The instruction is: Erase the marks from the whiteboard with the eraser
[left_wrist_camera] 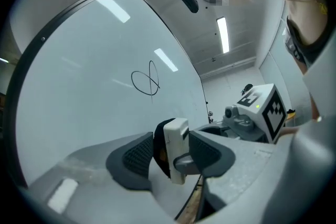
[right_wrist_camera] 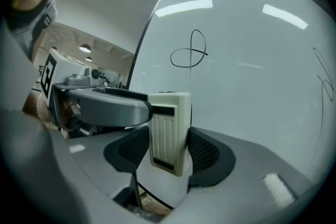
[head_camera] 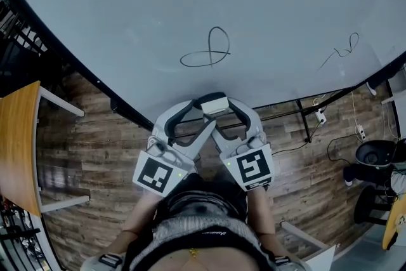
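Note:
The whiteboard point(head_camera: 127, 9) carries a looped black mark point(head_camera: 210, 52) near its middle and a thin squiggle point(head_camera: 343, 50) to the right. The loop also shows in the left gripper view as a mark point(left_wrist_camera: 146, 81) and in the right gripper view as a mark point(right_wrist_camera: 190, 53). A white eraser point(head_camera: 213, 102) with black felt hangs just below the board's bottom edge. My left gripper point(head_camera: 202, 112) and right gripper point(head_camera: 223, 112) meet on it from either side. The eraser point(left_wrist_camera: 174, 150) sits between the left pads, and the eraser point(right_wrist_camera: 169, 131) between the right pads too.
Under the board runs a wooden plank floor point(head_camera: 89, 155). An orange tabletop point(head_camera: 16, 149) stands at the left. The board's black stand legs point(head_camera: 304, 120), white cables and a black chair point(head_camera: 374, 155) are at the right.

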